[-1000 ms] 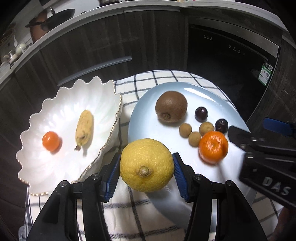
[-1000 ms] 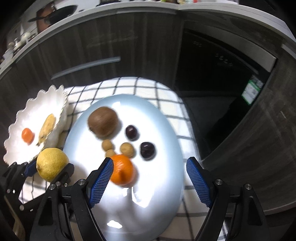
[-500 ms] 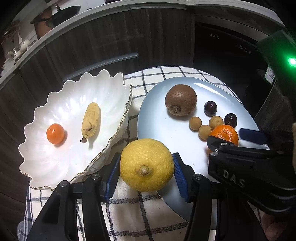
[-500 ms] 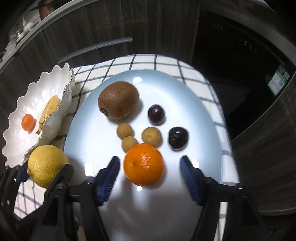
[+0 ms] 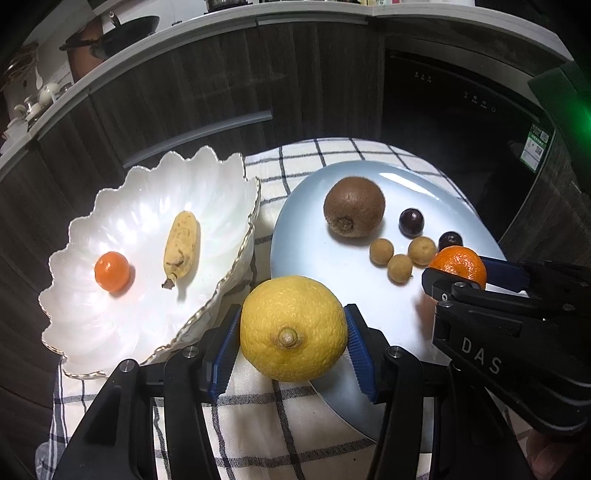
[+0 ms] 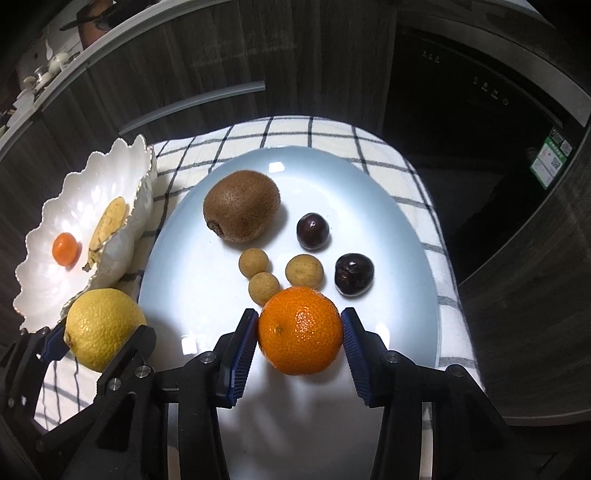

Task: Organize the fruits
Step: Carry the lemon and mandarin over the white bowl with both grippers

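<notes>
The left gripper point(image 5: 293, 345) has its jaws clamped on the lemon point(image 5: 293, 328), at six o'clock between the white bowl point(image 5: 155, 192) and the blue plate point(image 5: 306, 243), likely bound for the bowl. The right gripper point(image 6: 300, 343) pinches the orange point(image 6: 300, 329) on the plate's near side, its jaws squeezing both flanks to lift it.

You're in a home kitchen: dark wood-grain cabinets point(image 5: 207, 85) under a pale countertop point(image 5: 314, 17), a pan point(image 5: 110, 31), a built-in dishwasher point(image 6: 472, 96).
</notes>
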`<state>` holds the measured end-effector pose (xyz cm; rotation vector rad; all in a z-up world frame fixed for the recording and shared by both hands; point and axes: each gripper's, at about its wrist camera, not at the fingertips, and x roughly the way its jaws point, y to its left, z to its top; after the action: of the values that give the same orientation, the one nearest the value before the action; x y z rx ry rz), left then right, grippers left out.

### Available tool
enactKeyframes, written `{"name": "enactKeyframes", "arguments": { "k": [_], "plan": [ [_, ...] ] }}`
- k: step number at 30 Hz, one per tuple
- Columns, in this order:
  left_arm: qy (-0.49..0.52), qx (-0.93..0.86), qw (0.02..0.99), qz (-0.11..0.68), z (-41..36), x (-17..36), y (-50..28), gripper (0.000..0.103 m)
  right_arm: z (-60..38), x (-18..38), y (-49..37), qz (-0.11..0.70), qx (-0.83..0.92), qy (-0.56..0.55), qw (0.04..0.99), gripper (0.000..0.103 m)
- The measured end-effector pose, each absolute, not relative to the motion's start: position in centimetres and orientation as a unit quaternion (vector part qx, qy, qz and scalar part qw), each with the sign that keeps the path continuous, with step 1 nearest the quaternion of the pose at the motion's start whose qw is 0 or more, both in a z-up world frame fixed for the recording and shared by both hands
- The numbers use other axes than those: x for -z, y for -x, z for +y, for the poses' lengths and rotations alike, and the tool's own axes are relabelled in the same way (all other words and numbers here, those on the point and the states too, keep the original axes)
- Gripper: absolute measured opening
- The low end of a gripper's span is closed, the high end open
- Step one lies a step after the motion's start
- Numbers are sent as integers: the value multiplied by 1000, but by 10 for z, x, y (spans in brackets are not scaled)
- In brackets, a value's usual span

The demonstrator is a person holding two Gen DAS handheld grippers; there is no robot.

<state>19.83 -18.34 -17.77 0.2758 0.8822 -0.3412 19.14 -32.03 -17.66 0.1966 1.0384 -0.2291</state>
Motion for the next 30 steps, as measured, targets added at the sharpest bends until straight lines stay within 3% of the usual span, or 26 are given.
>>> {"name": "enactKeyframes", "arguments": {
  "k": [16,30],
  "plan": [
    [-103,140,912,372,-136,115,-204,54,-273,100,-197,431,87,-68,895,47],
    [-78,71,925,366,-45,105,-244,54,-189,90,-246,420,35,-60,905,47]
  ]
}}
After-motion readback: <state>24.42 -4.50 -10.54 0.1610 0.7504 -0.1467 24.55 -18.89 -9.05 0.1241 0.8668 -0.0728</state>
